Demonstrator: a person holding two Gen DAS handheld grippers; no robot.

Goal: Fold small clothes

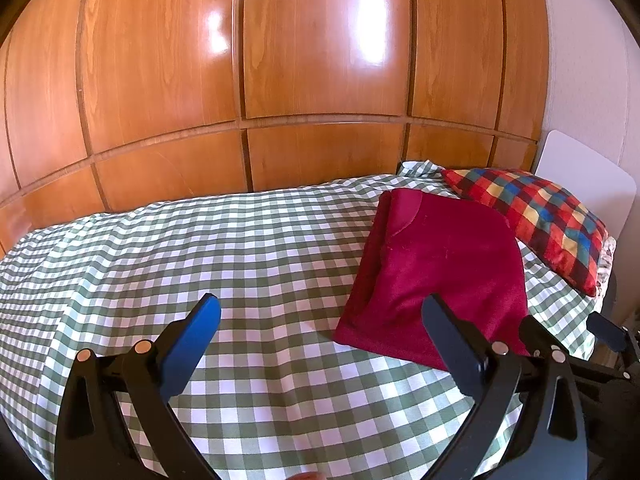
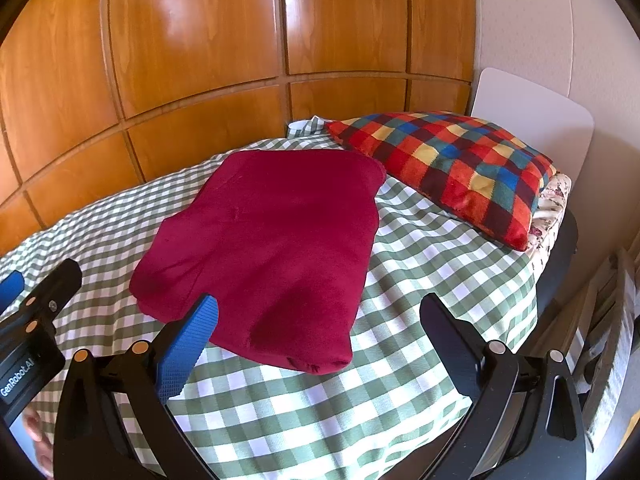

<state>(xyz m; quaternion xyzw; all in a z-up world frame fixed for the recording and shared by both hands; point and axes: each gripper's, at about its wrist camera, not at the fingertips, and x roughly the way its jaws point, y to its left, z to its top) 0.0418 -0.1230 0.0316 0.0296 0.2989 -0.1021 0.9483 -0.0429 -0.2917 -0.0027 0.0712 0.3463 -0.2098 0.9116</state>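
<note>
A dark red garment (image 1: 440,276) lies folded into a flat rectangle on the green-and-white checked bedspread (image 1: 240,240). It also shows in the right wrist view (image 2: 272,256). My left gripper (image 1: 320,308) is open and empty, held above the bedspread to the left of the garment's near edge. My right gripper (image 2: 320,308) is open and empty, held above the garment's near right corner. The left gripper shows at the left edge of the right wrist view (image 2: 36,292), and the right gripper shows at the right edge of the left wrist view (image 1: 600,332).
A multicoloured checked cushion (image 2: 452,172) lies just right of the garment, against a white headboard (image 2: 532,120). A wooden panelled wardrobe (image 1: 280,80) runs along the bed's far side. The bed's right edge drops off beside a wooden rack (image 2: 608,320).
</note>
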